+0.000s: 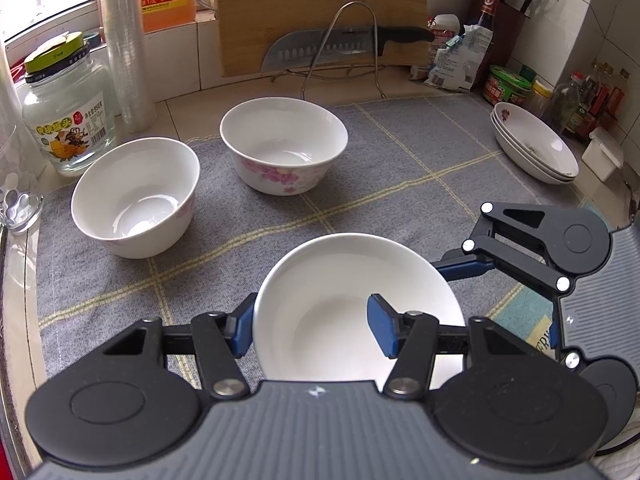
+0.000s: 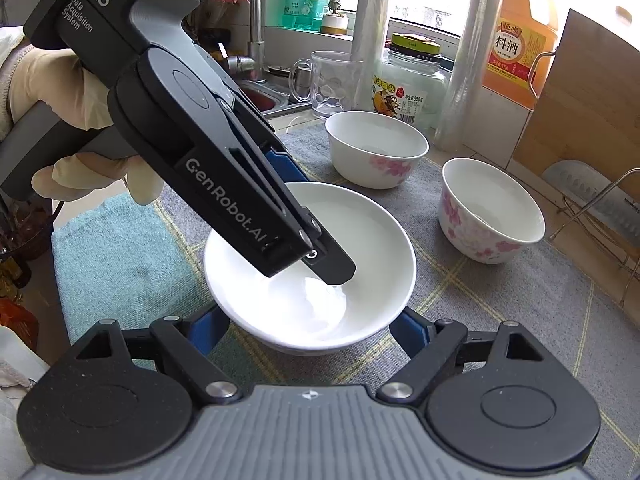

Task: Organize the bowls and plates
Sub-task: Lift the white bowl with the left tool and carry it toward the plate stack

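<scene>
A plain white bowl (image 1: 340, 292) sits on the grey checked mat (image 1: 400, 168), close in front. My left gripper (image 1: 316, 326) is open: its left finger is outside the bowl's left rim and its right finger (image 1: 382, 330) is inside the bowl. My right gripper (image 2: 312, 330) is open, with one finger on each side of the same bowl (image 2: 360, 240), low at its near wall. Two floral bowls (image 1: 284, 144) (image 1: 136, 196) stand upright farther back on the mat. A stack of floral plates (image 1: 536, 144) lies at the right.
A glass jar (image 1: 64, 112), a roll of cups (image 1: 128, 48) and a glass (image 1: 16, 192) stand at the left. A cutting board (image 1: 320, 12) with a cleaver on a wire rack (image 1: 344, 52) stands behind. Bottles and jars (image 1: 508, 84) crowd the right corner. A sink (image 2: 272, 96) lies beyond.
</scene>
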